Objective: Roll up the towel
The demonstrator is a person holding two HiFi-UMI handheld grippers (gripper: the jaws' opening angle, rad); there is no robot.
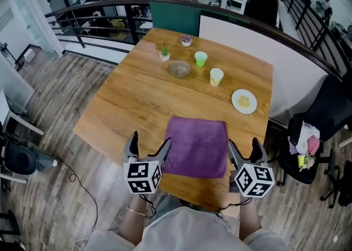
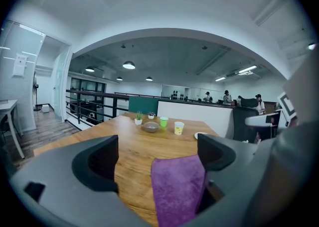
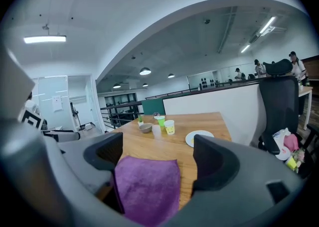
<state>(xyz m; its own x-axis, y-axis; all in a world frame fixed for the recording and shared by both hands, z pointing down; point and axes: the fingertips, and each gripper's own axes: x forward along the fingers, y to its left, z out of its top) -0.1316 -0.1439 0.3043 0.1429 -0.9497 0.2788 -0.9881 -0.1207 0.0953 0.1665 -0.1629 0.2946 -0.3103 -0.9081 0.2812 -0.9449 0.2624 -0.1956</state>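
The wooden table (image 1: 137, 101) bears a purple towel (image 1: 198, 146) at lower centre (spread flat); toward the top stand a plate (image 1: 244, 101), yellow cup (image 1: 216, 76), green cup (image 1: 201, 59), bowl (image 1: 179, 69) and potted plant (image 1: 164, 53).

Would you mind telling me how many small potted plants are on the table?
2. The green potted plant stands on the table just beyond the bowl, to its left; the purplish potted plant sits further back, near the table's far edge. Nothing seems to hide another.

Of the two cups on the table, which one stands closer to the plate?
The pale yellow cup: it stands closer to the plate, while the green cup is farther back, beside the bowl.
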